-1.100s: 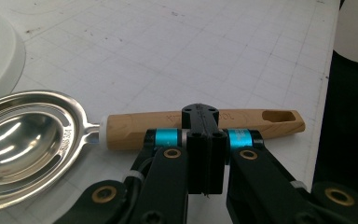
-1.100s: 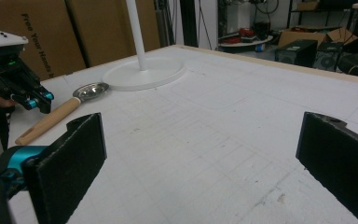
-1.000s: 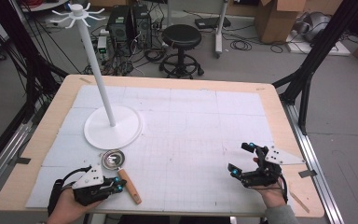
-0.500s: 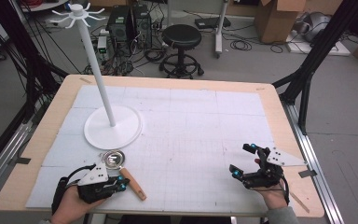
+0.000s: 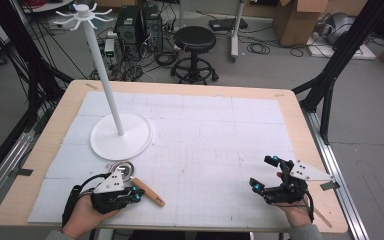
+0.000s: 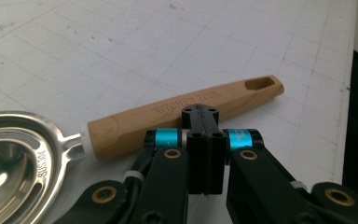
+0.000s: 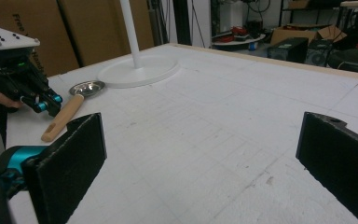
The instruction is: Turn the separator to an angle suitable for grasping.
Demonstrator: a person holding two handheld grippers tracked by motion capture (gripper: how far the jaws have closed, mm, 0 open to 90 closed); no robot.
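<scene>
Strainer spoon with a steel bowl stamped "SUS 304" and a wooden handle engraved "KITCHEN TOOL" lies flat on the white gridded mat near the table's front-left corner, its bowl just in front of the round base of the white hook stand and its handle pointing toward the front edge. A slotted hole pierces the handle's free end.

The left tongs, held in the left hand, sit at the front-left with their tips right beside the middle of the handle; the left gripper view shows the 2 jaws pressed together with nothing between them, the handle lying just beyond the tips, and whether they touch it I cannot tell.

The right tongs, held in the right hand near the front-right corner, are well apart from the spoon. Their 2 jaws stand wide apart and empty above bare mat.
</scene>
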